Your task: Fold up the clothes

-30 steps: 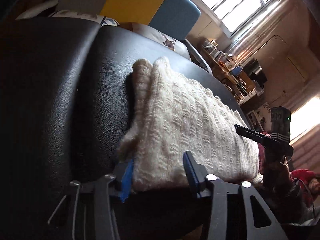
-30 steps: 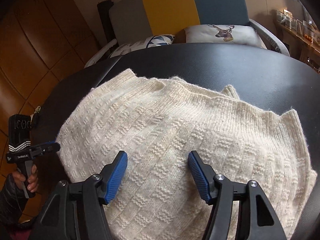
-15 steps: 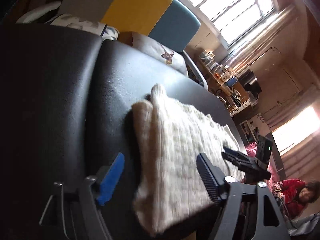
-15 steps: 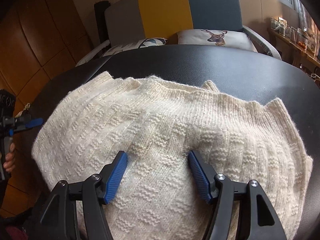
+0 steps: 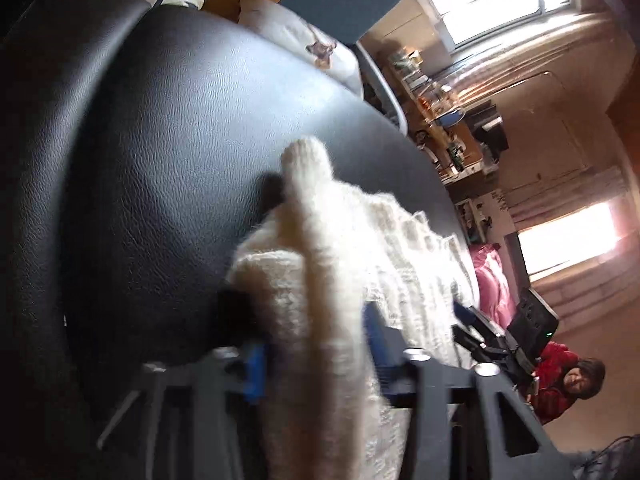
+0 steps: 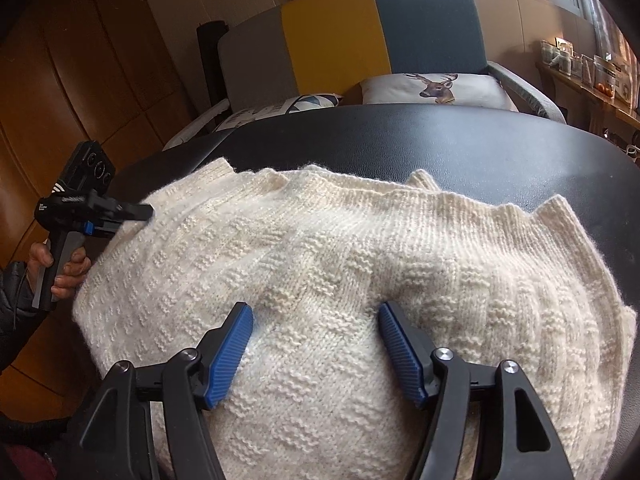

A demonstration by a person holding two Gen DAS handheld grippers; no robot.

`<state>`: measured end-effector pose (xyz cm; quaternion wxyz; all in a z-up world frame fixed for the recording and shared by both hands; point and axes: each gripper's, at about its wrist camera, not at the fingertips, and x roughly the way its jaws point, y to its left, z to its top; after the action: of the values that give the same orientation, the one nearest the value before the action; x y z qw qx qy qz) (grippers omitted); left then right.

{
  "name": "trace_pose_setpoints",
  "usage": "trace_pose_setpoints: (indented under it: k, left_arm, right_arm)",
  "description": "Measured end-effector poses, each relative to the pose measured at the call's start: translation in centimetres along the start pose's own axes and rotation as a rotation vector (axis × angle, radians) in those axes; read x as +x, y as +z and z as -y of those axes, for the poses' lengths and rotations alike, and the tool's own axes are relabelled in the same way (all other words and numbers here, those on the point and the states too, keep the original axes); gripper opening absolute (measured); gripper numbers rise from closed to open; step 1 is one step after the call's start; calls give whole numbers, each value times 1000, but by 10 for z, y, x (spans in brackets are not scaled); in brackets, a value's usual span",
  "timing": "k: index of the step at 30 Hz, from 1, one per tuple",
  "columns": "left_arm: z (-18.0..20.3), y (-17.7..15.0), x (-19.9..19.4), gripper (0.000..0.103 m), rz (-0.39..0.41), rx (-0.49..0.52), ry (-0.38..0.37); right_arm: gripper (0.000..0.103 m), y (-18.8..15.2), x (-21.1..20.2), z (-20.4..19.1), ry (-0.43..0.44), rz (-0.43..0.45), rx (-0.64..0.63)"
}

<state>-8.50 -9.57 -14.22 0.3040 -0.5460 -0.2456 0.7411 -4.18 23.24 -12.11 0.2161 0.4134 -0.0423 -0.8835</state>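
My right gripper (image 6: 316,344) hangs with its blue pads spread wide over the near middle of the cream knitted sweater (image 6: 340,280), which lies folded on the black padded table (image 6: 440,140) in front of a grey, yellow and teal chair (image 6: 352,40). My left gripper (image 5: 312,356) has a raised fold of the sweater's edge between its pads; that view is blurred, so I cannot tell whether they are pinching it.
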Motion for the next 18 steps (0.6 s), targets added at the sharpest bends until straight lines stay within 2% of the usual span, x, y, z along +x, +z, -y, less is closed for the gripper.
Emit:
trace_pose_setpoints:
  k: [4, 7, 10, 14, 18]
  left_arm:
    - [-8, -6, -4, 26, 42, -96, -35]
    - [-18, -8, -7, 26, 82, -193, -60]
    - [-8, -7, -13, 25, 114, -143, -7]
    - [-12, -1, -20, 21, 120, -158, 21]
    - [-19, 9, -30, 20, 142, -178, 71]
  right_arm:
    - [68, -2, 0, 0, 0, 7, -2]
    - [68, 5, -5, 1, 16, -37, -3]
    - [67, 7, -34, 5, 12, -56, -62]
    - [67, -5, -77, 45, 30, -119, -106]
    - [66, -13, -91, 76, -3, -202, -138]
